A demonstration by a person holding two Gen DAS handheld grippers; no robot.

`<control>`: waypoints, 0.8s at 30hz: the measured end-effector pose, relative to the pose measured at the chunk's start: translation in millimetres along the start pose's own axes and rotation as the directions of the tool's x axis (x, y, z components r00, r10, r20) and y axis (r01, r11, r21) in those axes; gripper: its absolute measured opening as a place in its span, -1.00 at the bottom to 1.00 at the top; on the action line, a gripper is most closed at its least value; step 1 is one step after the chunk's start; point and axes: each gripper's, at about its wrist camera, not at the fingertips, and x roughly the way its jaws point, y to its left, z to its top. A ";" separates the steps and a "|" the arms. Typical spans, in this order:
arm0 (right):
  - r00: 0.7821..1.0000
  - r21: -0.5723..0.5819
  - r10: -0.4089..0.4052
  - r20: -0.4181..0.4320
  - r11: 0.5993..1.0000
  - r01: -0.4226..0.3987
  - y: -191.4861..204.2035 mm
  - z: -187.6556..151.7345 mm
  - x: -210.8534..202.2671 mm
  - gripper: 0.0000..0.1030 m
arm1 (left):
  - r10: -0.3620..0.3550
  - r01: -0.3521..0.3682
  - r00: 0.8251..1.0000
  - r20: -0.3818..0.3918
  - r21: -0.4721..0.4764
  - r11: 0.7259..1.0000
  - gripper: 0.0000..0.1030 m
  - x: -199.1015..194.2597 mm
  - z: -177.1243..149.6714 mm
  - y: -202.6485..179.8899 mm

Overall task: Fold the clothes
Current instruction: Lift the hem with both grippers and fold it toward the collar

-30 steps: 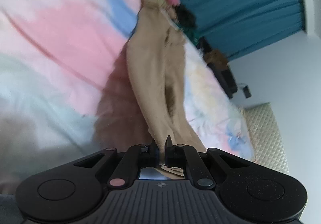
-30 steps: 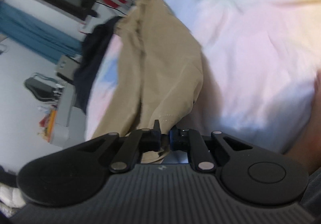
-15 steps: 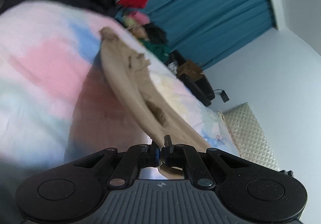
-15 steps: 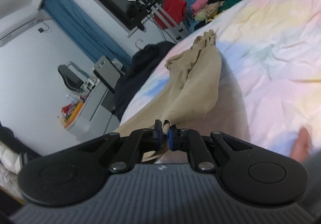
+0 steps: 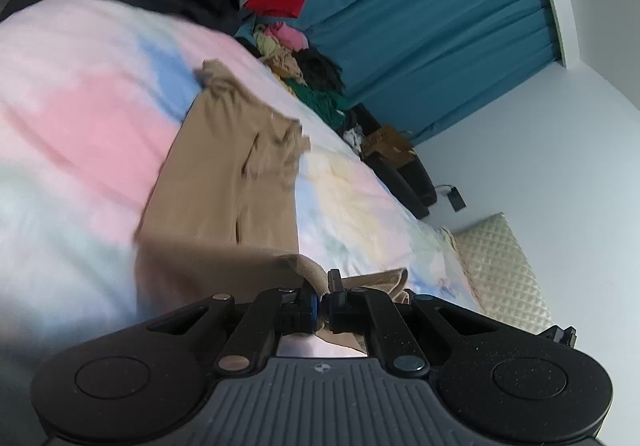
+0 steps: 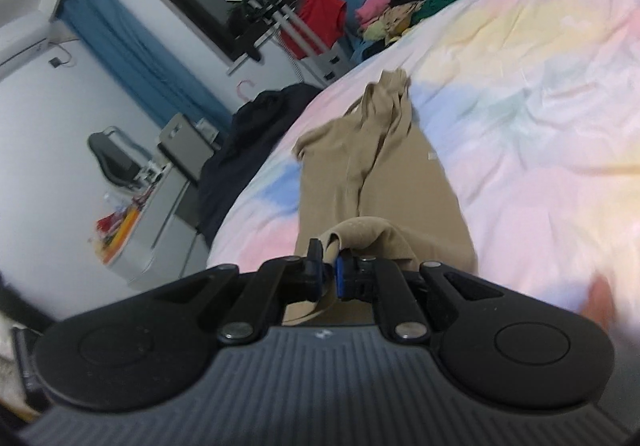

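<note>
The tan garment [image 5: 224,182] lies stretched along the pastel bedspread [image 5: 80,118] — its near end lifted off the bed. The left gripper [image 5: 323,304] pinches one near corner, the right gripper [image 6: 329,274] the other — both clamped on cloth.

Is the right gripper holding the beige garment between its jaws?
Yes, in the right wrist view the right gripper is shut on a fold of the beige garment on the bed.

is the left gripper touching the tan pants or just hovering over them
Touching. In the left wrist view the left gripper has its jaws shut on a bunched edge of the tan pants, with the cloth pinched between the pads.
</note>
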 end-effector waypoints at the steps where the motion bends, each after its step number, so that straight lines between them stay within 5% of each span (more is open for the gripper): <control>1: 1.000 0.001 -0.009 0.002 1.000 0.009 0.8 7.3 11.7 -0.82 | 0.025 -0.025 1.000 0.008 0.023 0.999 -0.91 11.9 12.5 -3.1; 11: 0.996 -0.044 -0.083 0.029 0.995 0.084 -3.5 52.2 107.7 -0.81 | 0.182 -0.190 0.981 0.059 0.154 0.970 -0.91 104.2 86.8 5.3; 24: 0.985 -0.161 -0.171 0.015 0.972 0.171 -35.5 60.1 213.7 -0.80 | 0.327 -0.333 0.942 0.077 0.331 0.883 -0.90 218.1 101.2 58.7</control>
